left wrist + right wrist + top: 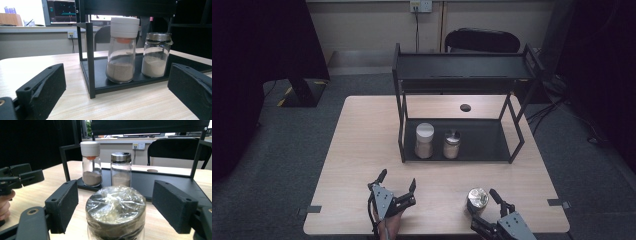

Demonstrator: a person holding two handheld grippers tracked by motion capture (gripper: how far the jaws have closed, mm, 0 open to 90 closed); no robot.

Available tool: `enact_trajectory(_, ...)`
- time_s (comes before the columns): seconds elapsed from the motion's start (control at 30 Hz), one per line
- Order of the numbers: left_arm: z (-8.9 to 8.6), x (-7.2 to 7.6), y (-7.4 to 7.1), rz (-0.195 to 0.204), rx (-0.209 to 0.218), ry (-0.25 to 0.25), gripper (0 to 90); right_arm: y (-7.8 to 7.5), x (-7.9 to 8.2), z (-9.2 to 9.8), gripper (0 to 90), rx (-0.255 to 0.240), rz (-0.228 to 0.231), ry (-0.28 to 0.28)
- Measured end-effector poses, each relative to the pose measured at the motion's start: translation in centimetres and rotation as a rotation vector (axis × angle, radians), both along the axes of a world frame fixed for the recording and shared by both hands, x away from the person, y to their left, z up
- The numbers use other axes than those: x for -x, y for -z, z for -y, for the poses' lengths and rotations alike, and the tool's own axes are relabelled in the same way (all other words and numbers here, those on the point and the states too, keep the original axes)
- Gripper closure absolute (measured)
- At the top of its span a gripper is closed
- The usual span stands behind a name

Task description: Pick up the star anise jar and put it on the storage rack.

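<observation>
A glass jar with a plastic-wrapped metal lid (477, 198) (115, 212) stands near the table's front edge, at the right. My right gripper (482, 202) (115, 192) is around it, open, with a thin gap between each pad and the lid. To the left of it my left gripper (398, 178) (117, 75) rests open with nothing between its jaws, facing the rack. On the rack's bottom tray (484, 142) stand a white-lidded jar (424, 140) (122, 60) (91, 165) of brownish powder and a metal-lidded jar (452, 144) (156, 57) (121, 170) of paler powder.
The black two-tier rack (462, 67) occupies the far half of the wooden table (362, 150); the right part of its bottom tray is bare. A small dark round hole (465, 107) lies behind it. A black chair (482, 40) stands beyond the table.
</observation>
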State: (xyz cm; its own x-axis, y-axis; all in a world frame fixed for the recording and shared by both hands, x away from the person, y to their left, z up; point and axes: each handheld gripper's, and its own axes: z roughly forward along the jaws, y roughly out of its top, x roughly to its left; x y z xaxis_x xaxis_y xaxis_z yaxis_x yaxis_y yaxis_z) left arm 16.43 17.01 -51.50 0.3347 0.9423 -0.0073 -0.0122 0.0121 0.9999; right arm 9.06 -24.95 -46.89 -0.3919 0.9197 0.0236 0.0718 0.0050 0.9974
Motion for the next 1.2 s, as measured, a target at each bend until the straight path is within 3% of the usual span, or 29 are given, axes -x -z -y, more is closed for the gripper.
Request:
enact_trajectory(0.33, 0.0, 0.0, 0.0, 0.0, 0.0, 0.0, 1.2, 0.3, -0.3, -0.9, 23.9, 0.03, -0.046, 0.012)
enact_trajectory(0.63, 0.0, 0.0, 0.0, 0.0, -0.001, -0.001, 1.2, 0.5, -0.5, -0.5, 29.5, 0.017, -0.07, 0.009)
enact_trajectory(0.8, 0.0, 0.0, 0.0, -0.002, -0.001, -0.002, 1.2, 0.7, -0.4, -0.6, 33.7, 0.021, -0.062, 0.024)
enact_trajectory(1.2, 0.0, 0.0, 0.0, -0.002, 0.0, -0.002, 1.3, 0.4, -0.3, -1.1, 34.5, 0.046, -0.062, 0.033)
